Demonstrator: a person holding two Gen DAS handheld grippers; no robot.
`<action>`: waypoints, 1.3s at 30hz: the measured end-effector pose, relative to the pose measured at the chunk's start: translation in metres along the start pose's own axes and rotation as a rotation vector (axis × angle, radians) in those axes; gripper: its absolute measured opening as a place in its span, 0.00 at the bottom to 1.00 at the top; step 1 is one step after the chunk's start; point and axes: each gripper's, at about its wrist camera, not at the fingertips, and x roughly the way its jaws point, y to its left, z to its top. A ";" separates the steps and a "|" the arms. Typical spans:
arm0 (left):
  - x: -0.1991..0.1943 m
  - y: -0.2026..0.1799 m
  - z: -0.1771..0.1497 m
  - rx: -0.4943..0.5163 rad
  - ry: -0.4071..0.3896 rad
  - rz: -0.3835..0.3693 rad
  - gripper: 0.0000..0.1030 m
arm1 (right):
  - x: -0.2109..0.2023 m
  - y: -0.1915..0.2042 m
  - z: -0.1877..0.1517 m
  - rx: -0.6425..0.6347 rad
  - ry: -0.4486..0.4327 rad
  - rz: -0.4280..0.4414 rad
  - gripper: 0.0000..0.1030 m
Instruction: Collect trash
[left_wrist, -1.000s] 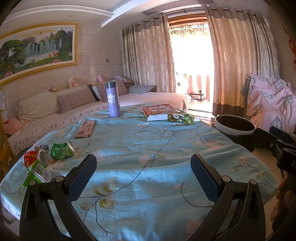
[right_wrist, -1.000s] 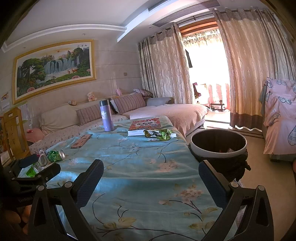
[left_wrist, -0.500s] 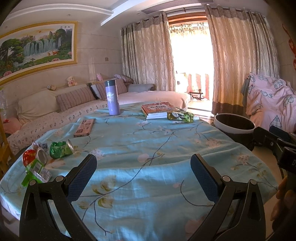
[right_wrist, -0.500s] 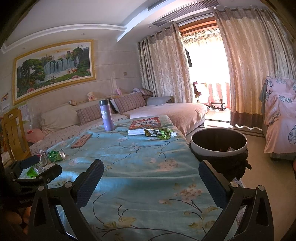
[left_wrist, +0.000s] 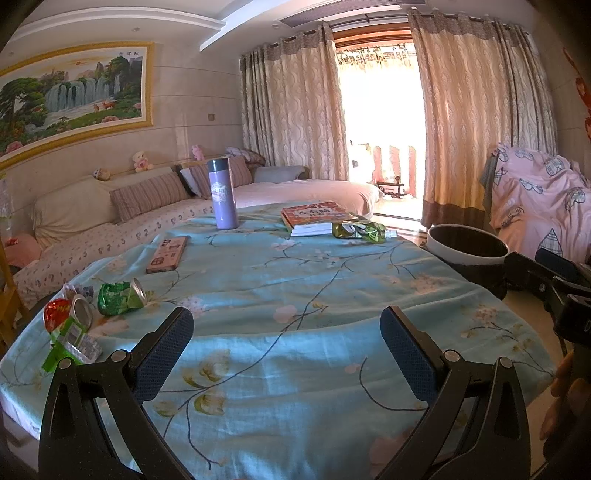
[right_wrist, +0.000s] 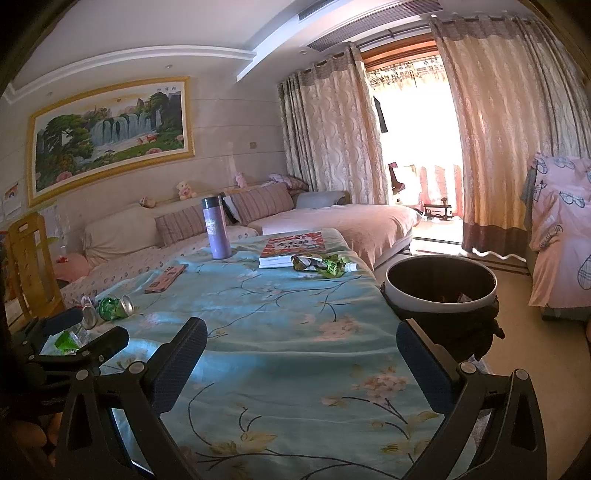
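Observation:
A crushed green can (left_wrist: 120, 294) lies at the table's left edge beside a red can (left_wrist: 64, 314) and a green-white wrapper (left_wrist: 68, 343). The green can also shows in the right wrist view (right_wrist: 114, 308). A crumpled green wrapper (left_wrist: 358, 230) lies at the far side beside the books, and shows in the right wrist view (right_wrist: 321, 264). A round trash bin (right_wrist: 439, 284) with a white rim stands on the floor right of the table. My left gripper (left_wrist: 286, 350) is open and empty over the near table. My right gripper (right_wrist: 301, 363) is open and empty.
The table wears a blue floral cloth (left_wrist: 295, 280). On it stand a purple flask (left_wrist: 223, 199), a stack of books (left_wrist: 314, 218) and a flat pink box (left_wrist: 166, 254). A sofa (left_wrist: 110, 221) runs behind. A wooden chair (right_wrist: 29, 266) stands at left.
Both views have shifted only slightly; the left gripper has drifted a little. Both grippers stay open and empty.

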 end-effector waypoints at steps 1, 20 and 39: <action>0.000 0.000 0.000 0.000 0.000 0.000 1.00 | 0.000 0.001 0.000 0.000 0.000 0.001 1.00; 0.005 0.000 -0.001 -0.002 0.019 -0.008 1.00 | 0.001 0.003 0.002 0.001 0.003 0.015 1.00; 0.005 0.001 0.000 -0.004 0.023 -0.010 1.00 | 0.001 0.003 0.001 0.002 0.007 0.016 1.00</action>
